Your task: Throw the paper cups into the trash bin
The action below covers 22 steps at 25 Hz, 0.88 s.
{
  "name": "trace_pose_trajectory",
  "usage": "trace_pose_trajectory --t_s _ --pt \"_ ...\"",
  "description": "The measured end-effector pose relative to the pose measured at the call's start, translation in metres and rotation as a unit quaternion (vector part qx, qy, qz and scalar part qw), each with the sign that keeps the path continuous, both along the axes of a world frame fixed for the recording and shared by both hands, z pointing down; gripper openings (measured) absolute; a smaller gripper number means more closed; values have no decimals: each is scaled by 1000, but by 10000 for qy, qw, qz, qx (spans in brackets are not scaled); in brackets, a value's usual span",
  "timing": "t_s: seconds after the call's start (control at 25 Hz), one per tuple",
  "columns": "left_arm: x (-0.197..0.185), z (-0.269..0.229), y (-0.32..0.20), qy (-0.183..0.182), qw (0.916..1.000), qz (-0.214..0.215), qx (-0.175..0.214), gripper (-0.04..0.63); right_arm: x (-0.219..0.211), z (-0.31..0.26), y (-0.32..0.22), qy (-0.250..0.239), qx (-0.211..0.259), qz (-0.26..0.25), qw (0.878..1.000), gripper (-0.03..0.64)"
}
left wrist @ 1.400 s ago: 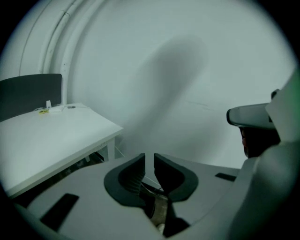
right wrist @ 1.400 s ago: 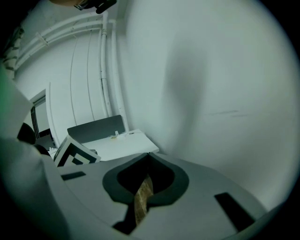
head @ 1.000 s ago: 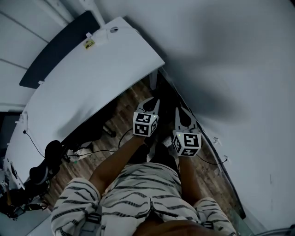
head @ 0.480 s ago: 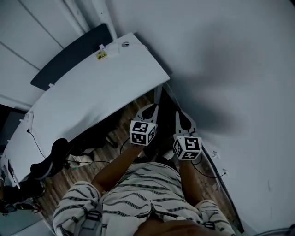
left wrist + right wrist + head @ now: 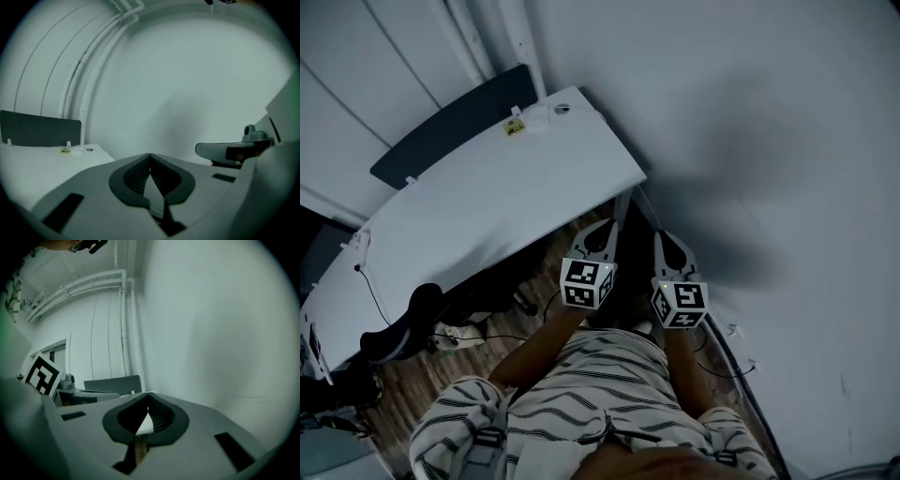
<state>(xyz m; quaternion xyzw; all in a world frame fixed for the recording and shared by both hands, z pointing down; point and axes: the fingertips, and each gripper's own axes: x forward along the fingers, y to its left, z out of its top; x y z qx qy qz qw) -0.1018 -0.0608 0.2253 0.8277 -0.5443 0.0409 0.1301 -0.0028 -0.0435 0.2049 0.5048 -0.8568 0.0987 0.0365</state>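
Left claw (image 5: 149, 156) is seen closed tip to tip; it has just been closing, and nothing lies between its pads. Right claw (image 5: 148, 393) is likewise pressed together and empty. Only a sliver of the white surface (image 5: 487, 206) and of the wooden floor (image 5: 412, 380) is seen through the hollow behind its tips.

Compared with the head view of a second ago, both claws have been lifted beside the near corner of the white surface. They are now held almost level and aimed past that corner at the wall (image 5: 750, 141). The head camera has been tipped up with them, so more of the dark partition (image 5: 455, 127) behind the white surface is taken in.

Little is settled by this for the task. No paper cup and no trash bin is shown in any view, whether on the white surface or beneath it. Two empty, closed claws would fit cups already dropped as well as cups yet to be fetched. Which way a cup points, and how its long axis lies, cannot be told.
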Motion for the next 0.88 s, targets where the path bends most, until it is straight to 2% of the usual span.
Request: trace_pose_trajectory --t_s 0.36,0.88 --pt "6 -21 6 36 9996 41 272 25 1 -12 3 65 150 10 9999 9" --pt "15 -20 12 -3 9989 161 436 25 20 -15 4 -35 305 367 9989 9"
